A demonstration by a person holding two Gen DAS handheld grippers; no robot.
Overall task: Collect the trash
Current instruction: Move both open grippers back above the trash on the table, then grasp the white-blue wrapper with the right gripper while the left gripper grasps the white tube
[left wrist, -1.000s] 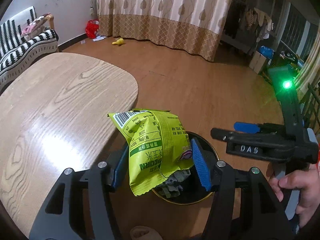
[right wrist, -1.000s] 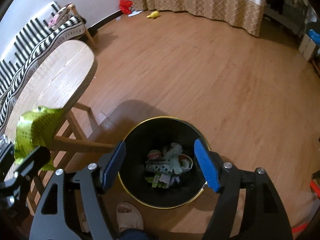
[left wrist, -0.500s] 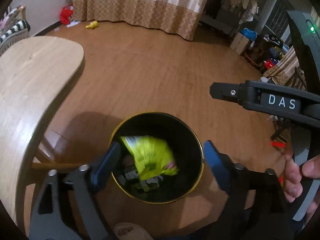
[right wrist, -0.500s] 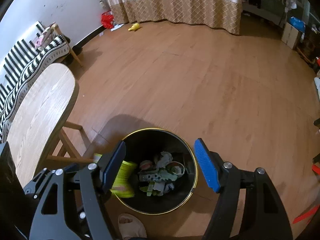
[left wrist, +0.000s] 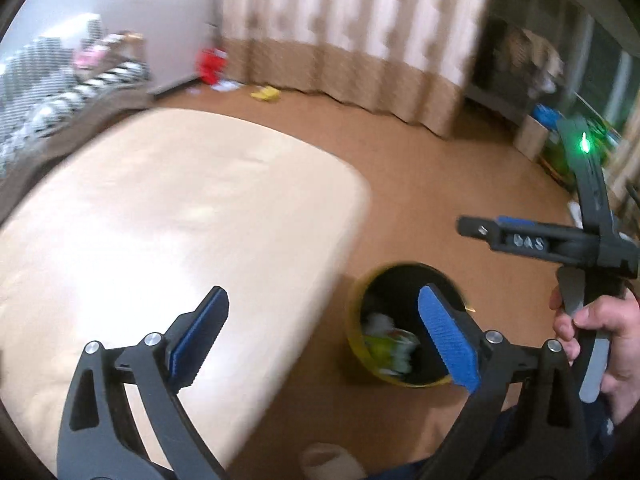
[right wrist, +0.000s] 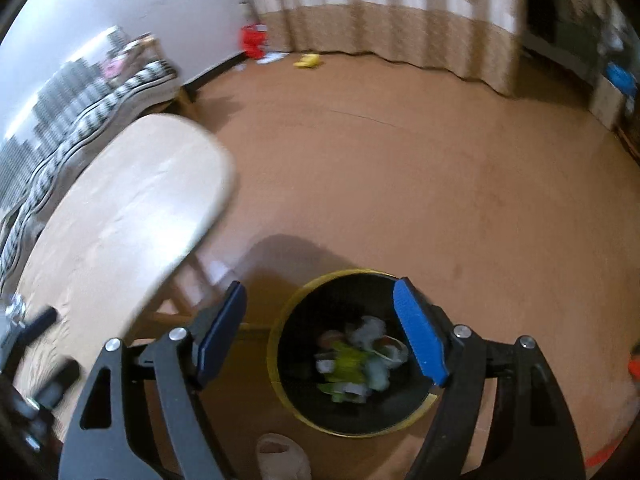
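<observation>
A yellow-green snack bag (right wrist: 348, 364) lies crumpled among wrappers inside the black, gold-rimmed trash bin (right wrist: 280, 344) on the wooden floor (right wrist: 400, 168), just beside the leg of the pale wooden table (left wrist: 160, 216). Above it, the left gripper (left wrist: 322, 332) hangs with nothing between its blue pads (left wrist: 448, 340), its jaws having just been opening to their widest. The right gripper (right wrist: 320, 328), held in the person's right hand (left wrist: 596, 332), hovers over the bin's mouth, jaws also spread and having just been widening, empty too. The tabletop shows bare in both blurred views; a small yellow item (right wrist: 306, 61) and a red bag (right wrist: 253, 40) sit far off by the curtain (right wrist: 380, 12). With the drop apparently done, the step in hand looks like a clean pull-away: lift both tools clear of the rim before swinging sideways, keep the jaws wide so nothing snags, and check that the bag sits below the rim before seeking more litter.
</observation>
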